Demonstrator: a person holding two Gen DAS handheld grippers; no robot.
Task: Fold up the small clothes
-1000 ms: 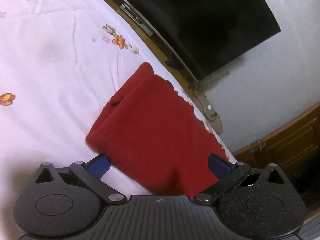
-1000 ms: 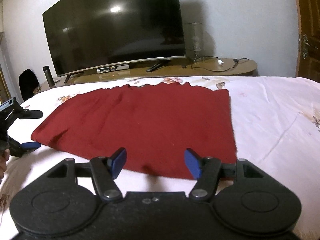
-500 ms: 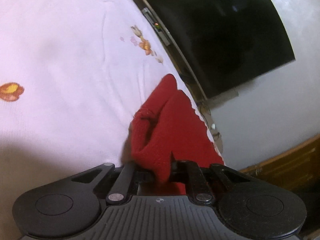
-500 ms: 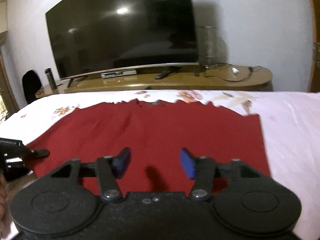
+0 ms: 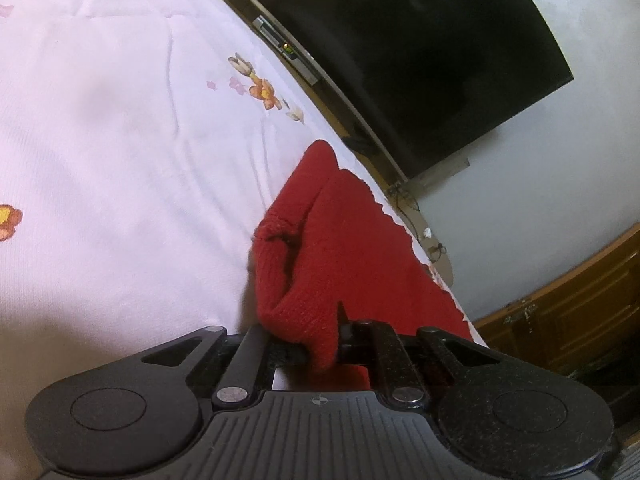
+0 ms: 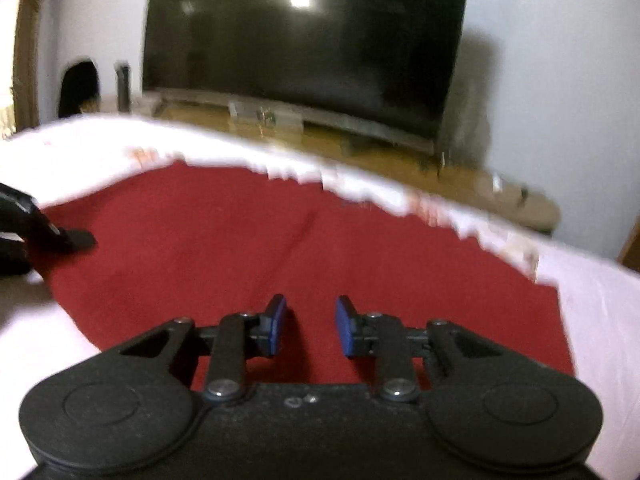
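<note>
Garment: one red knit cloth (image 6: pixel 280 248) lies spread on the white floral bedsheet (image 5: pixel 120 168), its far scalloped edge toward the television (image 6: pixel 304 44).
Long axis: in the right wrist view it runs from 9 o'clock to 3 o'clock, across the direction the right gripper points.
Left gripper (image 5: pixel 324 344): closed tight on one end of the cloth; a bunched fold of knit is pinched between the pads and rises toward 12 o'clock.
Right gripper (image 6: pixel 310 326): jaws closing, a narrow gap left, the blue pads (image 6: pixel 276 324) over the near edge; the blur hides whether cloth is caught between them, but they do not appear to press on it.
Key relation: cloth lies dead ahead, at 12 o'clock, of the right gripper; the left gripper's tip shows at 9 o'clock, well apart along the same near edge.
Nearer hand: the left already has hold; the right probably needs its own pinch before a lift.
Count: one garment, two grippers, one television.
</note>
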